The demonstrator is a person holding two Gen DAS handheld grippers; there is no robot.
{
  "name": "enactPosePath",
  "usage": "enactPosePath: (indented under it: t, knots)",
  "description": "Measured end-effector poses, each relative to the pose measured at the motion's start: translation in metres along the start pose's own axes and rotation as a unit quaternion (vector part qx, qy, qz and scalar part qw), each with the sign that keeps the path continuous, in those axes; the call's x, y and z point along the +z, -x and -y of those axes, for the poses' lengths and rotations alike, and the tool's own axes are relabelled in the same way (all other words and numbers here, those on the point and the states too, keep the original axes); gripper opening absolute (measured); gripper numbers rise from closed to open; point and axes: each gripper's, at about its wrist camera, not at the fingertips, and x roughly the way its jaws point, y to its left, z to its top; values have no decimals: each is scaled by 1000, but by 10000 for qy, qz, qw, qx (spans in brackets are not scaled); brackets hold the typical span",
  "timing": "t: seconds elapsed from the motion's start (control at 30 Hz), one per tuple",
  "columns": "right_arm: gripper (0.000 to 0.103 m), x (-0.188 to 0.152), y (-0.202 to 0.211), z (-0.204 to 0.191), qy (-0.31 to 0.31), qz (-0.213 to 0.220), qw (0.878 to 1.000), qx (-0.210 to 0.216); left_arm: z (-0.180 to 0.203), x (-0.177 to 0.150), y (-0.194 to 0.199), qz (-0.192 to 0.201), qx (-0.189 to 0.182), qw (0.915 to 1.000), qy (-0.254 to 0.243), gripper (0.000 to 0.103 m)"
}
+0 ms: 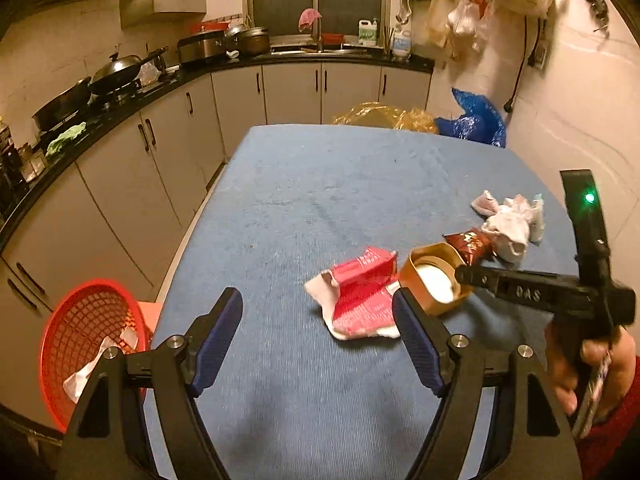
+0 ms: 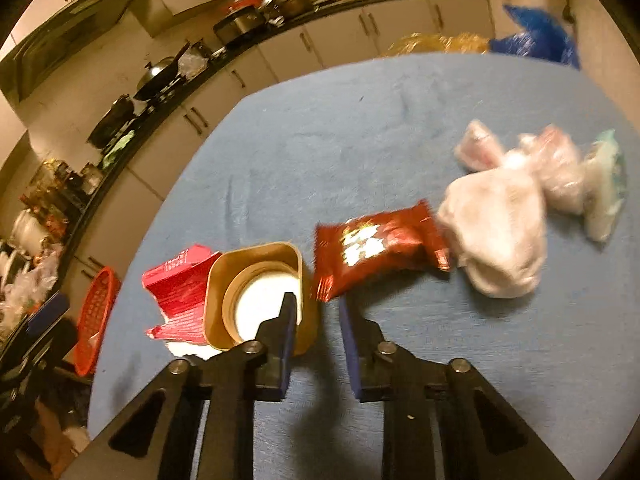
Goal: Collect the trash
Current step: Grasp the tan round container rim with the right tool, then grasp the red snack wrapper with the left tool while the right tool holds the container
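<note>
On the blue tablecloth (image 1: 304,208) lie a flattened red carton (image 1: 360,296), a gold tub (image 1: 434,280) with a white bottom, a dark red snack wrapper (image 1: 472,246) and crumpled white plastic bags (image 1: 508,220). My left gripper (image 1: 320,320) is open just in front of the red carton, holding nothing. My right gripper (image 2: 318,312) straddles the near wall of the gold tub (image 2: 260,292). One finger is inside the tub and the other outside, with a thin gap still showing beside the wall. The snack wrapper (image 2: 380,248) and the bags (image 2: 504,220) lie just beyond it.
A red mesh basket (image 1: 88,340) with white paper in it stands off the table's left edge. Kitchen cabinets and a counter with pans run along the left and back. Yellow and blue plastic bags (image 1: 472,120) sit past the table's far end. A hand holds the right gripper.
</note>
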Motion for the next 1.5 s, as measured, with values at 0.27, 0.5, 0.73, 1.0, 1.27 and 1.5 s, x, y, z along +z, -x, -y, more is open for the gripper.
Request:
enactPosePath:
  t: [0.27,0.5,0.73,1.0,1.27,1.5]
  knots:
    - [6,-3,-5,-5,263,58,9992,-283,-9,16,-39,-274,-40,9994,226,77]
    - [6,-3,25,-11,301,604,9975,-208,-18,21,-66,-468,-635,9959,453,80]
    - [6,-6,29,1,125,582,9982,-95,-13,11,-79,-524,-601,9957,473,80]
    - [6,-4,30,3,-2,612,9981,-30,36,-13,-36,-15,-753,9936,-843,80]
    - [6,-6,28,7,-68,580,9983,4,59,-19,-53,-104,-258,9868,-1593,69]
    - [6,-5,26,7,-36,549,9985,40,61,-22,-80,-394,-28,9867,-1579,45]
